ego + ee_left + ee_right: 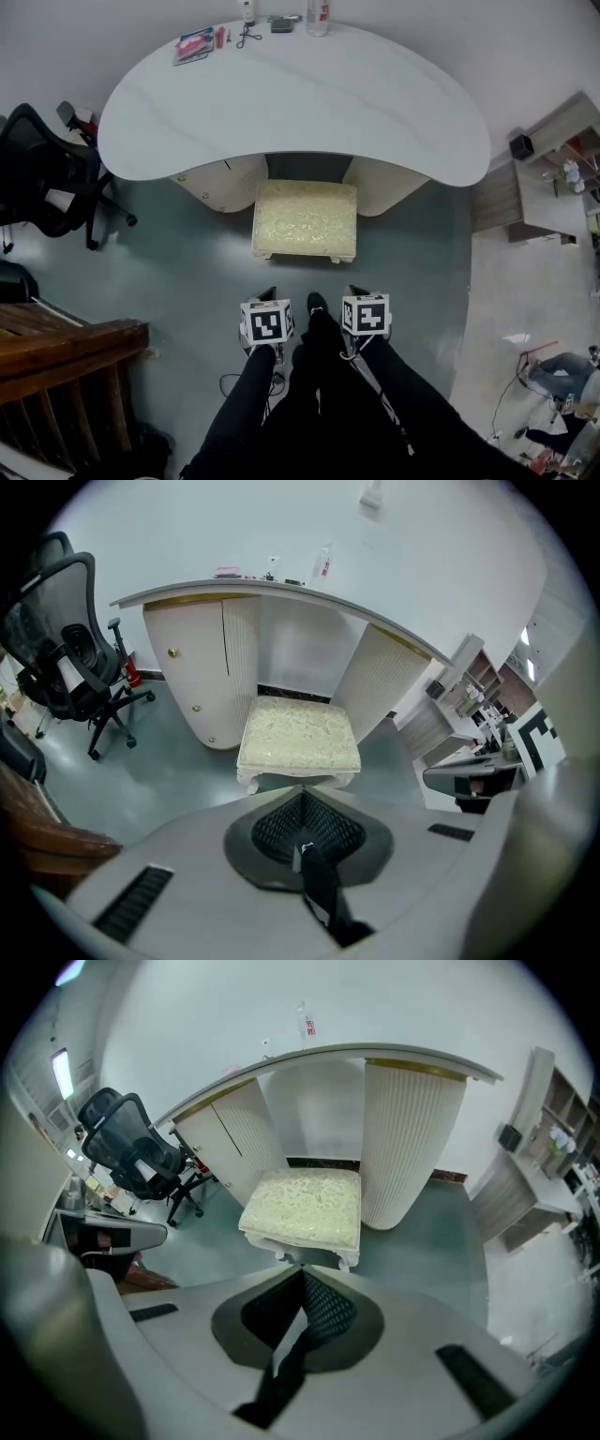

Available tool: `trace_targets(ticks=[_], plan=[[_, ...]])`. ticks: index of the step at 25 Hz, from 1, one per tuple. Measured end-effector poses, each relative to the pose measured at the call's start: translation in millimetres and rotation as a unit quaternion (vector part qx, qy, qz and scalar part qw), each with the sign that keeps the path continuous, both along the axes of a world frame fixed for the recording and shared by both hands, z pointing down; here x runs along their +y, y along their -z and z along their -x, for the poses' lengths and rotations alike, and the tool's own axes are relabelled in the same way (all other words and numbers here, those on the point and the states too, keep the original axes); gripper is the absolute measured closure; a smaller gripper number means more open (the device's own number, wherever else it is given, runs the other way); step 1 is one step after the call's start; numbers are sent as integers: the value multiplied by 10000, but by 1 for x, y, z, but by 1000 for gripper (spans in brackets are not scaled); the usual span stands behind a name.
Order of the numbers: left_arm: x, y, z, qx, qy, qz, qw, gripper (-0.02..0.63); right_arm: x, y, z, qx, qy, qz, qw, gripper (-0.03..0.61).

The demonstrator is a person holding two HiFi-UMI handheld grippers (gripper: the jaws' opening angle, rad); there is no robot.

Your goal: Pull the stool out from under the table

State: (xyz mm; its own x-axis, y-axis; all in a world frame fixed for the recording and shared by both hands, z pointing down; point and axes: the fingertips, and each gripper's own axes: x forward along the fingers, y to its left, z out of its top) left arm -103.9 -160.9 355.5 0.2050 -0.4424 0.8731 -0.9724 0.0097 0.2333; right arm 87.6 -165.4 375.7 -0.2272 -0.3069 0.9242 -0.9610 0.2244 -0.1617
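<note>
Stool (305,220), cream patterned seat, stands on the floor (187,272) at the kneehole mouth of the white counter (291,94), mostly clear of its top; left gripper (269,294) and right gripper (357,291) hang side by side short of it, jaws pressed together, nothing between them.

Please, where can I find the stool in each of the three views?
Head view: stool at centre, just below the table's near edge.
Left gripper view: stool at centre.
Right gripper view: stool at centre.
Shared landmark: black office chair, left of the stool everywhere.
</note>
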Motion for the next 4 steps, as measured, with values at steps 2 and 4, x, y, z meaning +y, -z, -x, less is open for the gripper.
trace_targets(ticks=[2, 4], plan=[[22, 8, 0, 32, -14, 2, 10000, 606, 20, 10, 0, -30, 18, 10, 10000, 575], [45, 17, 0, 57, -30, 15, 10000, 606, 41, 21, 0, -42, 50, 35, 10000, 575]])
